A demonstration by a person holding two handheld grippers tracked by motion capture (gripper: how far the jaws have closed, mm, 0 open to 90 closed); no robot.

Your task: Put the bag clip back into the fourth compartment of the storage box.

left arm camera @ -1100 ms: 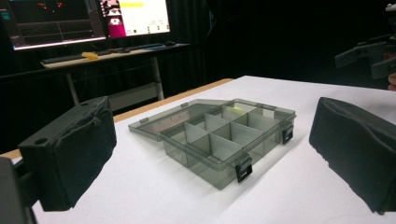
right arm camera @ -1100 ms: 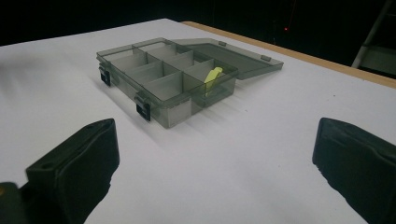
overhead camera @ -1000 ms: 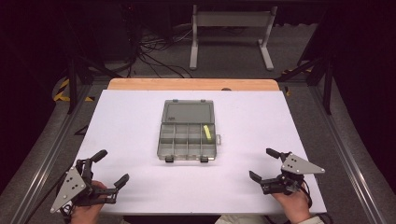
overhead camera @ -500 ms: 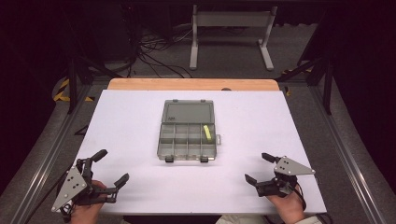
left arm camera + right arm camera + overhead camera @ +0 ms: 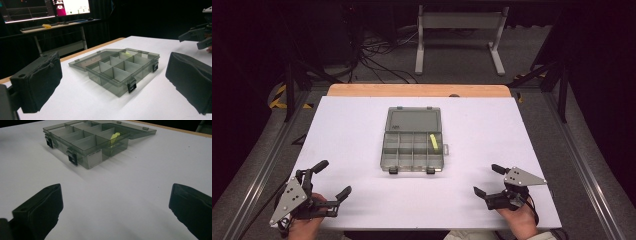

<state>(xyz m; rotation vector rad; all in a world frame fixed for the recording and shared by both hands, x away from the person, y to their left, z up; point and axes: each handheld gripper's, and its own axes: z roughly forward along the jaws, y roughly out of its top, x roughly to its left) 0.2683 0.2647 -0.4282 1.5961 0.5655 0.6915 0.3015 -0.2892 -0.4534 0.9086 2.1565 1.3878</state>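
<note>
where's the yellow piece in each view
High view: yellow piece lies in the open organizer box's far-right compartment, table centre.
Left gripper view: a faint yellow-green glow in a far compartment.
Right gripper view: upper middle, in the compartment nearest the lid.
Shared landmark: the box's two black latches.

- The compartment box (image 5: 413,146) lies in the middle of the table (image 5: 522,135), with its lid (image 5: 413,120) open flat behind it.
- A small item (image 5: 433,142) lies in the far right compartment.
- The left gripper (image 5: 330,184) is near the front left corner, the right gripper (image 5: 488,181) near the front right, both well apart from the box.
</note>
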